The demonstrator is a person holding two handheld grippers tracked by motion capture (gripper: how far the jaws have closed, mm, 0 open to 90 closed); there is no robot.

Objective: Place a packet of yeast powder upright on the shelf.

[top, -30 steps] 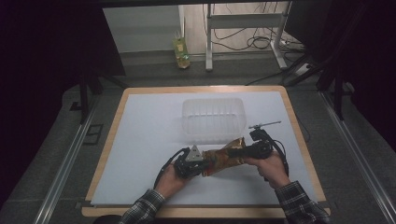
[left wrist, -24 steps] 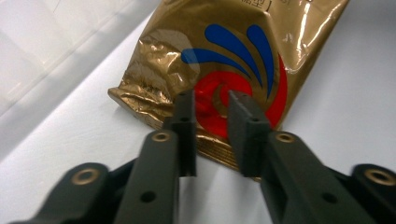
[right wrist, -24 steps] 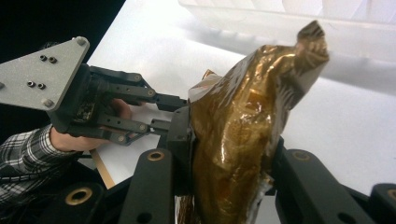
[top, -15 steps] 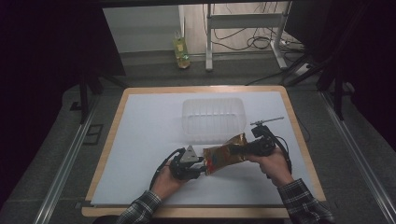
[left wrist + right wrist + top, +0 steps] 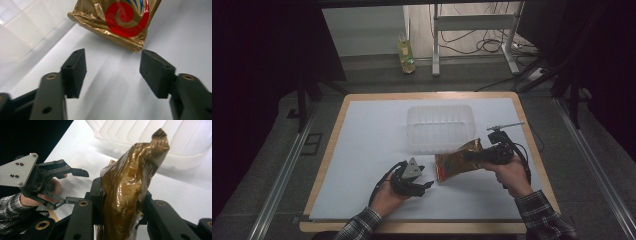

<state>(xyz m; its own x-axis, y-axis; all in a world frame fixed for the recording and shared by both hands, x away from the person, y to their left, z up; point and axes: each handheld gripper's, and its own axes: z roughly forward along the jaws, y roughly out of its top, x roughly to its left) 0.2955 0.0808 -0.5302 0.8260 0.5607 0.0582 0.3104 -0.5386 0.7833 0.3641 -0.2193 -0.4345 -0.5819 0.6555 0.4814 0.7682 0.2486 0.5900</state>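
A gold snack bag (image 5: 455, 164) with a red swirl (image 5: 126, 16) hangs just above the white sheet, in front of a clear plastic tub (image 5: 412, 125). My right gripper (image 5: 473, 156) is shut on the bag's right end, and the crumpled foil (image 5: 130, 182) stands up between its jaws. My left gripper (image 5: 426, 178) rests low on the sheet to the left of the bag. Its jaws have just been opening and stand open with nothing between them (image 5: 112, 72). The bag's lower edge sits a little past their tips. The left gripper (image 5: 78, 186) also shows from the right gripper view, apart from the bag.
The tub (image 5: 150, 135) is empty and lies close behind the bag. The white sheet (image 5: 362, 150) covers a wood-edged table. A yellow-green bottle (image 5: 406, 55) and metal stand legs (image 5: 435, 45) are on the floor beyond the far edge.
The left gripper has let go of the bag's left end and opened. The right gripper has lifted slightly with the bag, which now hangs from it alone.
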